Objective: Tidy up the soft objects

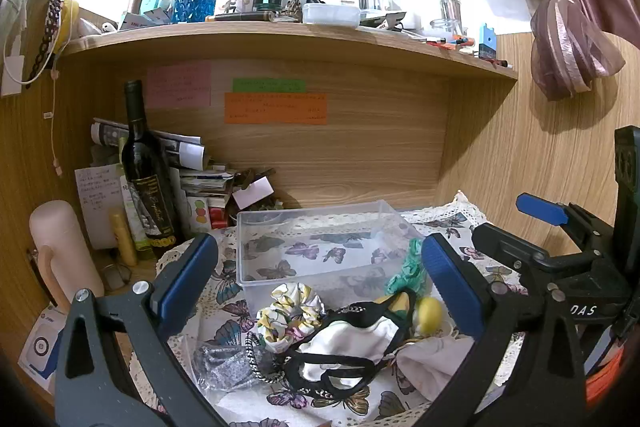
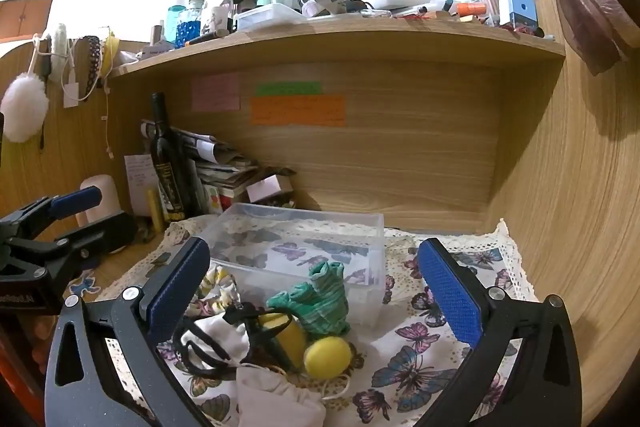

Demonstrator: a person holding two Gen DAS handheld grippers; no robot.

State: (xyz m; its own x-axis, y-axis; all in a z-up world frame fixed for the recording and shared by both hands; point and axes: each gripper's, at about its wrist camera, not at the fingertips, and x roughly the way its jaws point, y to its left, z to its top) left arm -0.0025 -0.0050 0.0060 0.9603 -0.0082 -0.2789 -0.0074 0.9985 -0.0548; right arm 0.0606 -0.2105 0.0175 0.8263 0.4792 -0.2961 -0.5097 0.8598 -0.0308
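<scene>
A pile of soft things lies on a butterfly-print cloth (image 1: 228, 311) in front of a clear plastic box (image 1: 320, 239). It holds a floral scrunchie (image 1: 288, 315), a black and white lace garment (image 1: 352, 343), a green knitted piece (image 2: 324, 299), a yellow ball (image 2: 327, 357), a yellow sponge (image 2: 286, 337), a silver pouch (image 1: 224, 367) and a beige drawstring bag (image 2: 276, 399). My left gripper (image 1: 320, 283) is open above the pile and holds nothing. My right gripper (image 2: 316, 287) is open over the green piece and ball and holds nothing. The box (image 2: 304, 251) is empty.
A dark wine bottle (image 1: 146, 171), stacked papers (image 1: 200, 179) and a pink bottle (image 1: 60, 255) stand at the back left. A shelf (image 1: 280, 39) crowded with bottles runs overhead. Wooden walls close in on the back and right. A pink curtain (image 1: 568, 27) hangs upper right.
</scene>
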